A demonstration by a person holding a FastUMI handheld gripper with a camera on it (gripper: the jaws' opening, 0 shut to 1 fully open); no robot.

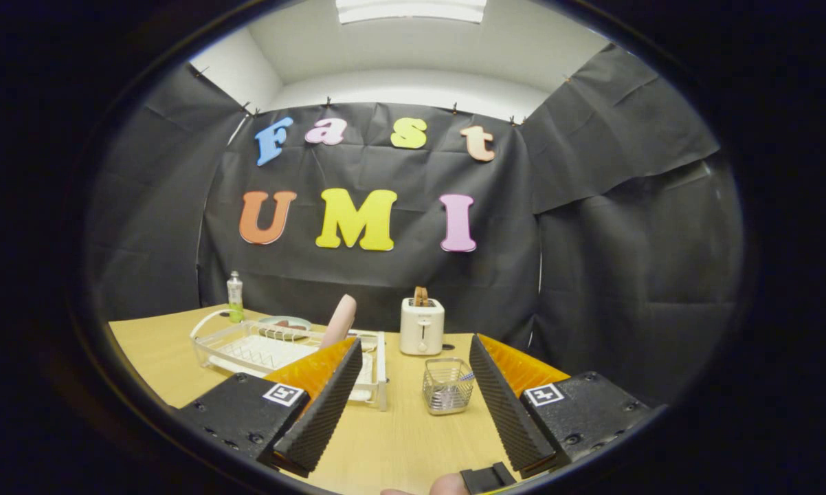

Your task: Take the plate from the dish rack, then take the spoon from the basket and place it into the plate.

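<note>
The gripper point(413, 399) hangs above the wooden table point(399, 440) with its jaws spread wide and nothing between them; both ribbed pads point(320, 412) are bare.

The white dish rack point(248, 347) sits at about ten o'clock from the fingers, partly behind the left one. The plate point(284, 323) looks to lie fairly flat at the rack's far side, at roughly eleven o'clock, pale with a darker centre. A pink rounded object point(339, 320) stands up from the rack just beside the left fingertip; I cannot tell what it is.

The small wire basket point(448, 385) stands just ahead of the fingers, at about one o'clock, closer to the right finger. Something with a bluish end point(466, 377) pokes out of it, probably the spoon, though it is too small to be sure. Beyond it, at twelve, is a white toaster point(422, 326) with toast in it. A clear bottle point(235, 297) stands at the rack's far left corner.

Nothing is picked up yet, so the plate comes first. The trouble I would expect:

- Reaching to eleven o'clock, the left finger could knock the pink object or catch on the rack's rim.
- A flat plate offers only a thin edge, so it may slip or drag the light rack along.
- The basket looks light, and a careless swing could tip it.
</note>
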